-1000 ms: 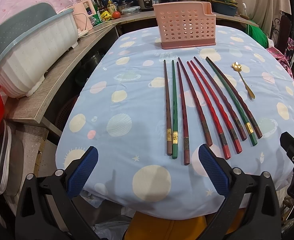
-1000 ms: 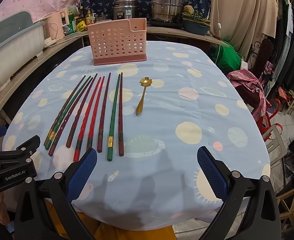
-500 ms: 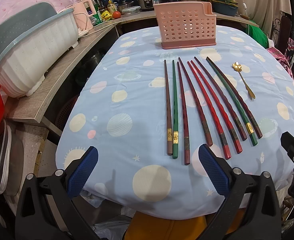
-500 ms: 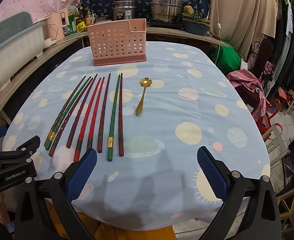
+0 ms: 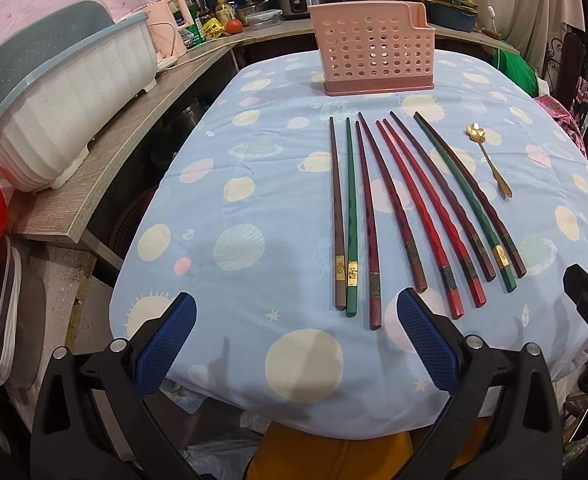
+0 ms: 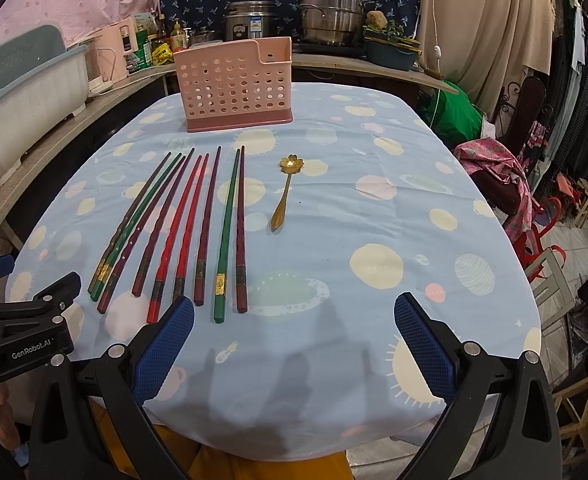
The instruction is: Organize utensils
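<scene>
Several chopsticks [image 5: 397,204] in brown, green, maroon and red lie side by side on the blue tablecloth; they also show in the right wrist view [image 6: 198,224]. A small gold spoon [image 5: 489,160] with a flower-shaped bowl lies to their right, also seen in the right wrist view [image 6: 286,192]. A pink perforated utensil holder [image 5: 373,54] stands upright at the far end, in the right wrist view too [image 6: 236,84]. My left gripper [image 5: 294,340] is open and empty at the table's near edge. My right gripper [image 6: 294,340] is open and empty to its right.
A table with a blue spotted cloth [image 5: 254,184] carries everything. A white dish rack [image 5: 66,100] sits on a wooden counter at the left. Pots and bottles [image 6: 325,12] stand behind. Chairs and clothes [image 6: 533,152] crowd the right side.
</scene>
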